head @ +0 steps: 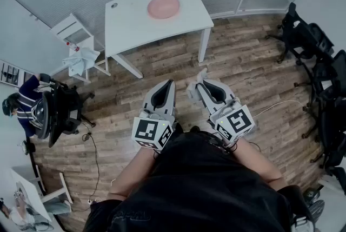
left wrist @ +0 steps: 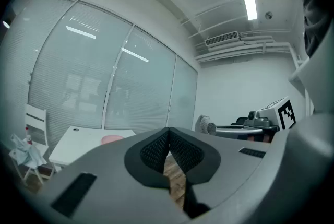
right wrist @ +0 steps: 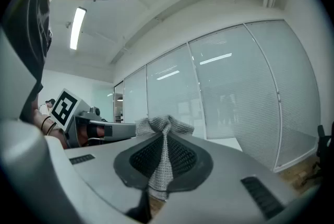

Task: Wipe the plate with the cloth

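Pink plate (head: pixel 163 6) sits on white tabletop (head: pixel 130 22), well ahead; left gripper (head: pixel 170 84), jaws shut & empty; right gripper (head: pixel 201 78), jaws pinching grey cloth (right wrist: pixel 162 129). Best approach, prob.: step close, hold cloth firm, steady plate w/ left, then wipe.

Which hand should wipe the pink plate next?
Right. The right hand-held gripper pinches the cloth; the left hand-held gripper is shut on nothing. The plate sits far from both.
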